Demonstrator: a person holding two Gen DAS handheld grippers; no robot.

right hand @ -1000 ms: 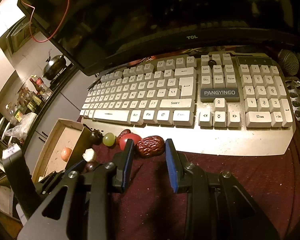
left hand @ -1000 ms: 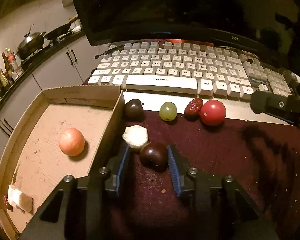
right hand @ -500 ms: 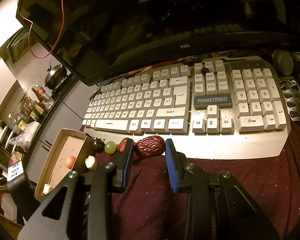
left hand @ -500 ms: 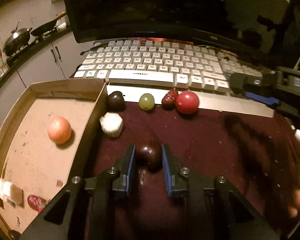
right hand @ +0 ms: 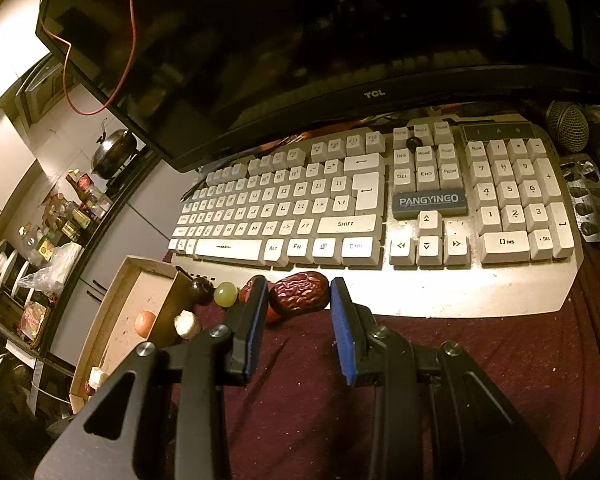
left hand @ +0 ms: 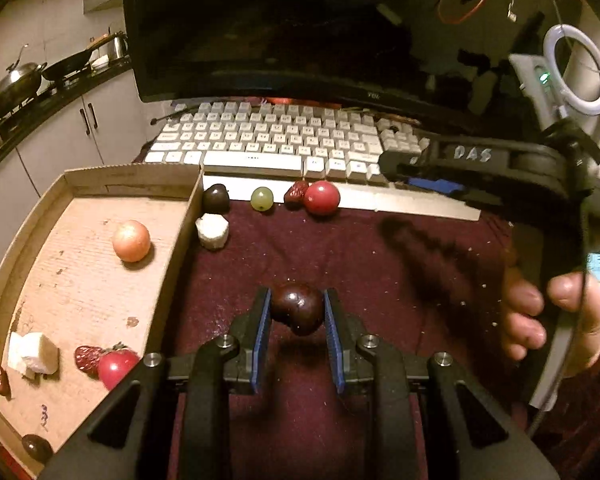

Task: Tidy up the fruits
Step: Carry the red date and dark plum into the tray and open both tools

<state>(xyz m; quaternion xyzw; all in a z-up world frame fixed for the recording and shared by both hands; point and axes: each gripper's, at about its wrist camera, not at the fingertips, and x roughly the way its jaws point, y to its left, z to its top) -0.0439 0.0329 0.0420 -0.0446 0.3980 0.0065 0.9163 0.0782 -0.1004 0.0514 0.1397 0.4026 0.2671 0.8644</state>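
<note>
My left gripper (left hand: 296, 306) is shut on a dark brown round fruit (left hand: 298, 312) and holds it above the maroon cloth (left hand: 380, 280). My right gripper (right hand: 299, 294) is shut on a wrinkled red date (right hand: 300, 293), held up in front of the keyboard (right hand: 380, 208). The cardboard tray (left hand: 80, 280) at left holds an orange fruit (left hand: 131, 240), a white cube (left hand: 34, 352), a red date (left hand: 86, 357) and a red fruit (left hand: 116, 366). By the keyboard edge lie a dark fruit (left hand: 216, 198), a green grape (left hand: 262, 199), a date (left hand: 296, 192), a red ball fruit (left hand: 321, 198) and a white chunk (left hand: 212, 231).
A TCL monitor (right hand: 300, 60) stands behind the keyboard. A kitchen counter with a wok (left hand: 16, 88) lies far left. The right gripper's body and the hand holding it (left hand: 540, 312) show at the right of the left wrist view. A microphone (right hand: 566, 126) sits at far right.
My left gripper closed on the dark brown fruit and lifted it back from the tray. My right gripper rose with the red date in it.
</note>
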